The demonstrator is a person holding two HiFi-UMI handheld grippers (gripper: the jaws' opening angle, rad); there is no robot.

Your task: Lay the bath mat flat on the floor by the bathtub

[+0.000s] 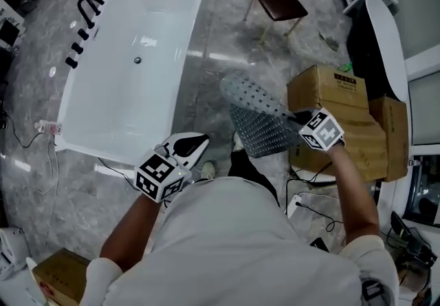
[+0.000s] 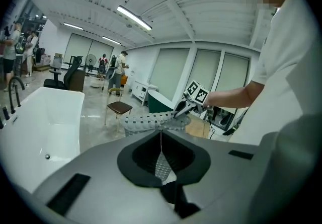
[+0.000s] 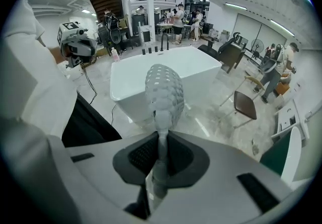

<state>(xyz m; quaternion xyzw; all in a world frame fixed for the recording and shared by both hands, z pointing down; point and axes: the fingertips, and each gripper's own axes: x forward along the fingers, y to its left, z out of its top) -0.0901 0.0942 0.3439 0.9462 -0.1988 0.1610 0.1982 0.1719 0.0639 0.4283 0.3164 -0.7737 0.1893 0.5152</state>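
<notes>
The grey dotted bath mat (image 1: 258,102) hangs in the air to the right of the white bathtub (image 1: 199,16), folded over itself. My right gripper (image 1: 297,117) is shut on its right end, and in the right gripper view the mat (image 3: 163,92) rises out of the closed jaws (image 3: 160,152). My left gripper (image 1: 199,143) is by the tub's near right corner. In the left gripper view a thin strip of mat (image 2: 162,165) is pinched in its jaws and runs up to the rest of the mat (image 2: 146,122). The tub wall (image 3: 131,92) stands just beyond.
Cardboard boxes (image 1: 337,91) are stacked at the right, close behind the mat. A chair (image 1: 280,2) stands on the marble floor further off. A black faucet (image 1: 89,5) sits on the tub's left rim. Cables (image 1: 309,208) lie by my feet. Another box (image 1: 58,274) is at lower left.
</notes>
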